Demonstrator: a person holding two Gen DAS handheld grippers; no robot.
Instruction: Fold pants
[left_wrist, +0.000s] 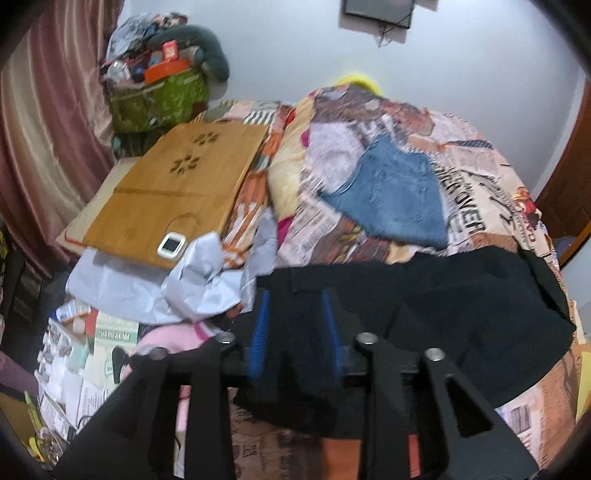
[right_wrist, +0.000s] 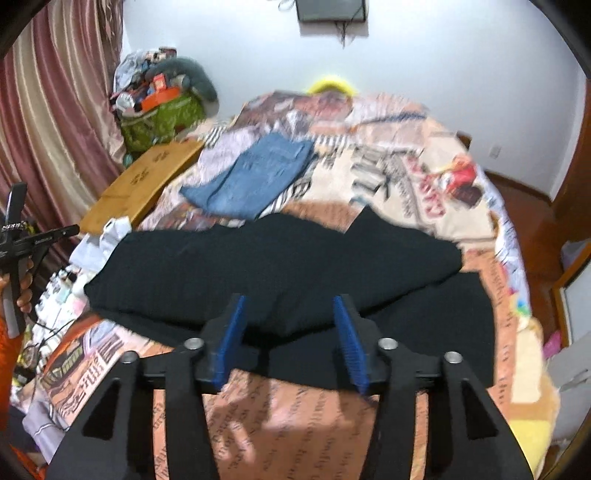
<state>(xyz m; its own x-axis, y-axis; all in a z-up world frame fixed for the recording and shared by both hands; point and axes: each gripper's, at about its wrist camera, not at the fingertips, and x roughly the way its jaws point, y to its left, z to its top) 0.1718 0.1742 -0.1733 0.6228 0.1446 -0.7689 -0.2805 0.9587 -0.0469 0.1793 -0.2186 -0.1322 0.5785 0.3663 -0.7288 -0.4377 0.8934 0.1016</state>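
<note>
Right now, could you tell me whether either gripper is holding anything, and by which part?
Nothing is held. The left gripper and right gripper both stand open over the black pants, with no cloth pinched.

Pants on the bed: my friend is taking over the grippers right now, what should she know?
Left gripper: jaws open around the left edge of the black pants; not clamped as far as I can tell.
Right gripper: jaws open over the near edge, holding nothing.
Pants lie across the bed, one layer already folded over.
Jeans lie folded farther back.
Left: finish folding the black pants.
</note>
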